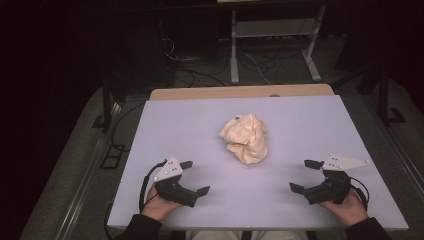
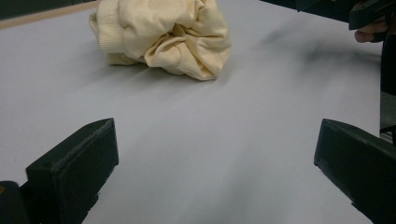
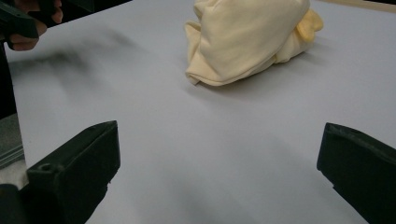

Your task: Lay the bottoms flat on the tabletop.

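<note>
Crumpled cream garment (image 1: 244, 138) mid-table – between & beyond left gripper (image 1: 195, 177) and right gripper (image 1: 305, 175), apart from both – jaws wide, nothing held.

The crumpled garment (image 1: 245, 138) is soft cream cloth, matt, with a ribbed knit cuff (image 2: 108, 29). Around it the table top (image 1: 300, 125) is smooth, matt pale lilac; its far edge looks like bare wood, perhaps. The gripper jaws near the garment are matt black plastic, slightly grainy.

Right gripper (image 3: 219, 158), jaws wide apart over pale counter (image 3: 140, 93); crumpled cream sweatshirt (image 3: 247, 39) lies ahead, well apart from them.
</note>
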The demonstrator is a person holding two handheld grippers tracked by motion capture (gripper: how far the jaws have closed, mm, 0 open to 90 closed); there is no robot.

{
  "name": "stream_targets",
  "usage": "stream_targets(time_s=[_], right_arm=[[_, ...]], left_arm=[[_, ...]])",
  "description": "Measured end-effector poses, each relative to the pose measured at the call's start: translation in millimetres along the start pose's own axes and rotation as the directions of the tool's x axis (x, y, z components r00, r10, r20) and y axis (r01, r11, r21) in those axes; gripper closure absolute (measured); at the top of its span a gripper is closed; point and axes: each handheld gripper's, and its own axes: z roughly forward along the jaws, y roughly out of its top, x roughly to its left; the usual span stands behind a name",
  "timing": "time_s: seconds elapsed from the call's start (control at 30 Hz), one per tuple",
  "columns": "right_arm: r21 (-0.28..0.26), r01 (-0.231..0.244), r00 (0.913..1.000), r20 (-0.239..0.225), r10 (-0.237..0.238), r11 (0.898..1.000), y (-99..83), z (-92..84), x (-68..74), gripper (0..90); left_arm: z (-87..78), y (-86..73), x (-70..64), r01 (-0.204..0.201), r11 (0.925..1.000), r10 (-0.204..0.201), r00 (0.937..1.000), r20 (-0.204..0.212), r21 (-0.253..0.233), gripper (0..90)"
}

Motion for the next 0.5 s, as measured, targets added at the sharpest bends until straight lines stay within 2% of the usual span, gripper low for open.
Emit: stream_targets(time_s=[0.5], right_arm=[[0.003, 0.004, 1.0000, 0.004, -0.004, 1.000, -0.3, -0.1, 1.0, 0.0]], left_arm=[[0.2, 0.0, -0.7, -0.004, 1.0000, 0.004, 1.0000, 0.003, 0.002, 0.0]])
